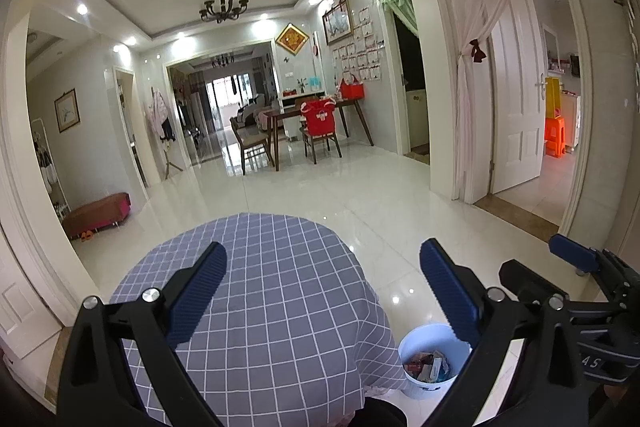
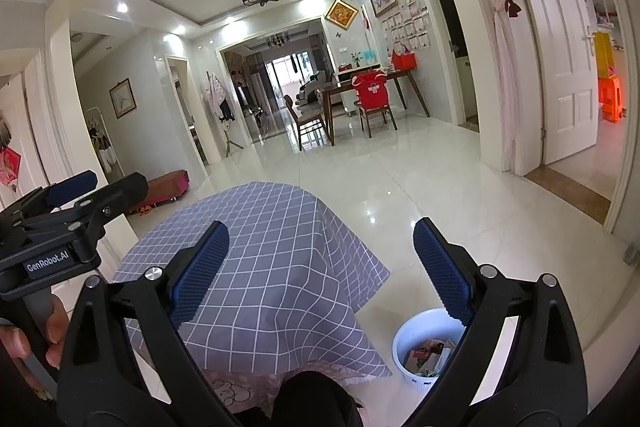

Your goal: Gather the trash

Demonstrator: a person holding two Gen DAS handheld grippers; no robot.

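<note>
- Left gripper: jaws spread wide, nothing between them; held above the worktop, aimed level into the room.
- Right gripper: likewise released and empty, alongside its partner and nearer the bin.
- Worktop: draped in a grey checked cloth, its visible surface bare of litter.
- Trash bin: white, standing on the floor just beside the worktop's right edge, below and to the right of both grippers.
- Trash: mixed wrappers and paper lying inside the bin; no loose piece is visible elsewhere.
- Judgement: collection appears complete or nearly so.
</note>
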